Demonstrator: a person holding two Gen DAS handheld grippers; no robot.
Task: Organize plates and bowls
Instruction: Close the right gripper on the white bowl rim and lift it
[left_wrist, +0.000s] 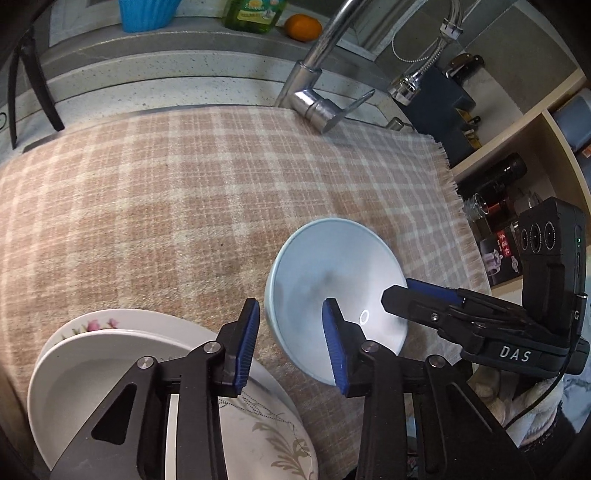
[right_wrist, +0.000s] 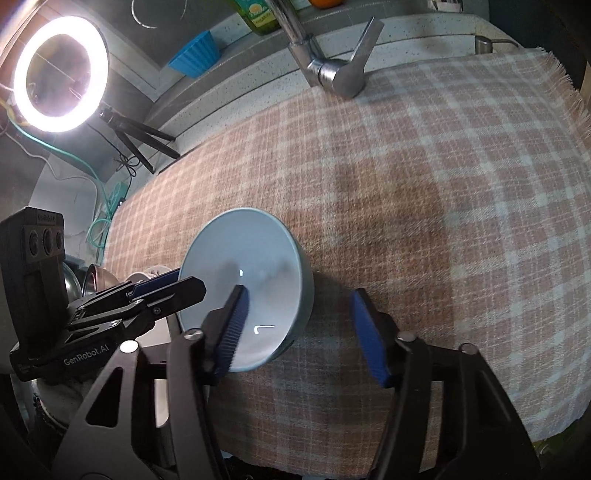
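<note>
Bowl, pale blue glazed ceramic (left_wrist: 334, 291), resting on the pink-and-cream checked cloth (left_wrist: 184, 192) over your counter. Your left claw (left_wrist: 291, 343) straddles its near-left rim, one pad inside, one outside, with a gap showing: released. Your right claw (right_wrist: 303, 332) straddles the opposite rim likewise, released. White stacked plates (left_wrist: 110, 362) lie just beside the bowl.

A desk is covered by a pink-and-cream checked cloth (left_wrist: 184, 192) with a fringed edge. On the cloth rest a pale blue bowl (left_wrist: 332, 266) and, near the front left corner, a stack of white plates (left_wrist: 92, 354), one floral-patterned.
</note>
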